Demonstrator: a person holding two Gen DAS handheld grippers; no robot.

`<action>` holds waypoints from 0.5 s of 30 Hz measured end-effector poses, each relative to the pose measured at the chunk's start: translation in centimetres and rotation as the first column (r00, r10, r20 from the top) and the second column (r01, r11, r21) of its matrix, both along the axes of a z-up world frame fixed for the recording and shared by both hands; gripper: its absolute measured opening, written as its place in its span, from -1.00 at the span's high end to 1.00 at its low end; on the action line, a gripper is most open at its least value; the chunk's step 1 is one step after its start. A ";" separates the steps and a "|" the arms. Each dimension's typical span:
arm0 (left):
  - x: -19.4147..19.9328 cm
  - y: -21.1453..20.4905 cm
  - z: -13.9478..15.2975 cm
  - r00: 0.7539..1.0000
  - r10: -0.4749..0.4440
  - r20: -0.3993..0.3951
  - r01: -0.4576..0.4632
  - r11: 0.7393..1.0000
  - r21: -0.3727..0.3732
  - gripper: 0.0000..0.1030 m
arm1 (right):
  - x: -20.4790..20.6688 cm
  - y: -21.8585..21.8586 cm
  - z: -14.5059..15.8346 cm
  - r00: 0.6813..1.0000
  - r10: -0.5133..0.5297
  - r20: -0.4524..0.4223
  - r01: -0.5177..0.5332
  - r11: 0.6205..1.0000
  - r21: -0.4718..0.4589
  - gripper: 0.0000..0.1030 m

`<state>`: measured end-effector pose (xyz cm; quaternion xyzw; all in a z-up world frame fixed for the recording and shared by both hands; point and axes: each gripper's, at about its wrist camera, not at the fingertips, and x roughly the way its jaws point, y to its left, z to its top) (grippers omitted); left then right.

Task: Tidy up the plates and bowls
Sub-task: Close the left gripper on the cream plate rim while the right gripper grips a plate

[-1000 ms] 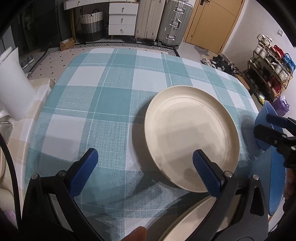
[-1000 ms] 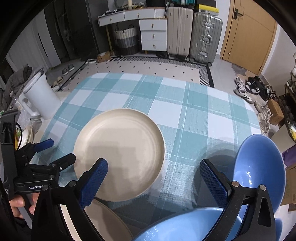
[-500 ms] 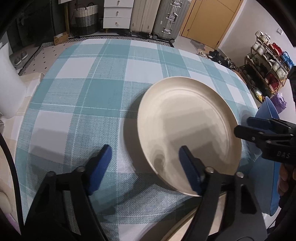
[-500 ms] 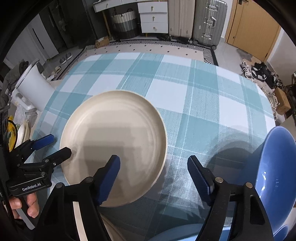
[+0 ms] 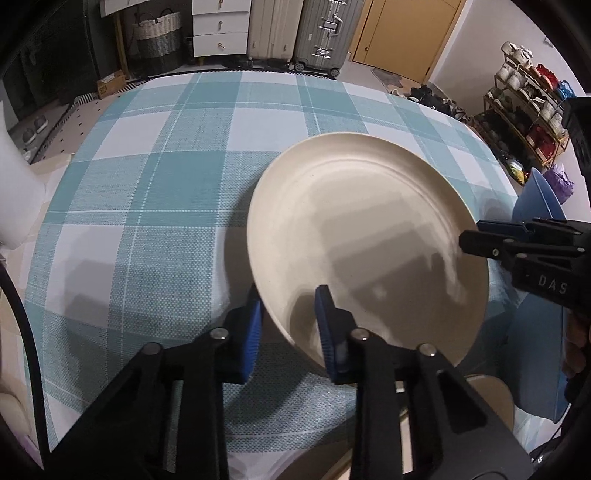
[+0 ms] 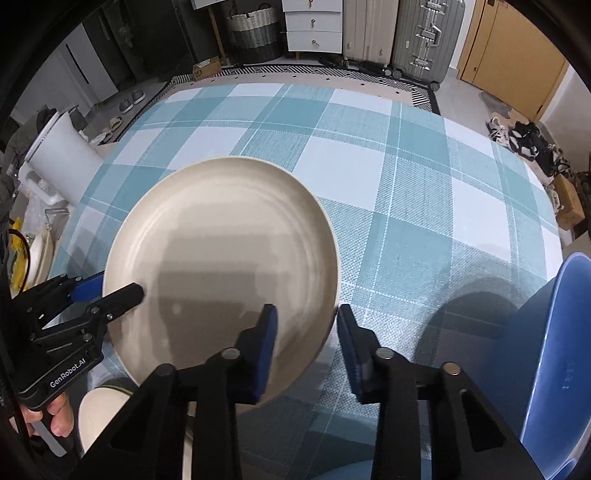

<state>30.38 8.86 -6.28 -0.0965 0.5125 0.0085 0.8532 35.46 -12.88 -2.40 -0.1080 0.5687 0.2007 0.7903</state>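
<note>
**Kid:** Looking down, what is the biggest thing?

**Me:** It's the checked tablecloth (image 6: 406,177). A cream plate (image 6: 221,240) lies on it, close to me. A blue bowl (image 6: 554,350) stands at 3 o'clock from the plate.

**Kid:** What are your tools doing?

**Me:** My left gripper (image 6: 110,291) is closing on the plate's rim at 8 o'clock. My right gripper (image 6: 306,314) is closing on the rim at 5 o'clock. Both are pinching the rim between their blue pads.

Cream plate (image 5: 369,236), plain and unpatterned. Tablecloth (image 5: 155,192) checked in teal and white with thin pale lines. Blue bowl (image 6: 554,354), plain. Black gripper frames with blue pads (image 5: 253,332). Silver and beige suitcases (image 5: 291,33), white drawers (image 5: 220,27), ochre door (image 5: 402,33).
</note>
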 end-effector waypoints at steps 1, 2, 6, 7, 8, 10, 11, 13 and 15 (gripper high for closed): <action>0.0 0.1 0.0 1.000 0.001 0.003 -0.001 1.000 -0.001 0.60 | 0.0 0.0 0.0 1.000 -0.001 0.003 0.001 1.000 0.000 0.45; -0.1 0.1 0.0 1.000 0.001 0.005 -0.001 1.000 0.001 0.62 | 0.0 -0.1 0.0 1.000 -0.001 0.006 0.001 1.000 -0.001 0.48; -0.2 0.1 0.0 1.000 -0.003 0.012 0.003 1.000 0.018 0.64 | -0.1 -0.2 0.0 1.000 0.001 0.025 0.000 1.000 -0.007 0.58; -0.2 0.1 0.0 1.000 -0.002 0.014 0.002 1.000 0.017 0.64 | -0.1 -0.2 0.0 1.000 0.005 0.028 -0.004 1.000 -0.005 0.58; -0.2 0.1 0.0 1.000 0.000 0.014 0.000 1.000 0.019 0.64 | -0.2 -0.2 0.0 0.999 0.008 0.033 -0.007 1.000 -0.005 0.58; -0.3 0.1 0.1 1.000 0.002 0.021 -0.003 1.000 0.024 0.64 | -0.3 -0.2 0.1 0.999 0.011 0.049 -0.011 1.000 -0.001 0.58; -0.4 0.1 0.2 1.000 0.002 0.027 -0.003 1.000 0.028 0.64 | -0.4 -0.2 0.2 0.998 0.012 0.055 -0.012 1.000 0.001 0.58; -0.5 0.2 0.5 0.999 0.005 0.039 -0.006 0.999 0.034 0.64 | -0.5 -0.2 0.4 0.998 0.013 0.069 -0.013 1.000 0.005 0.58; -0.7 0.1 0.8 0.999 0.006 0.043 -0.007 0.999 0.035 0.63 | -0.6 -0.2 0.7 0.997 0.013 0.080 -0.014 1.000 0.011 0.58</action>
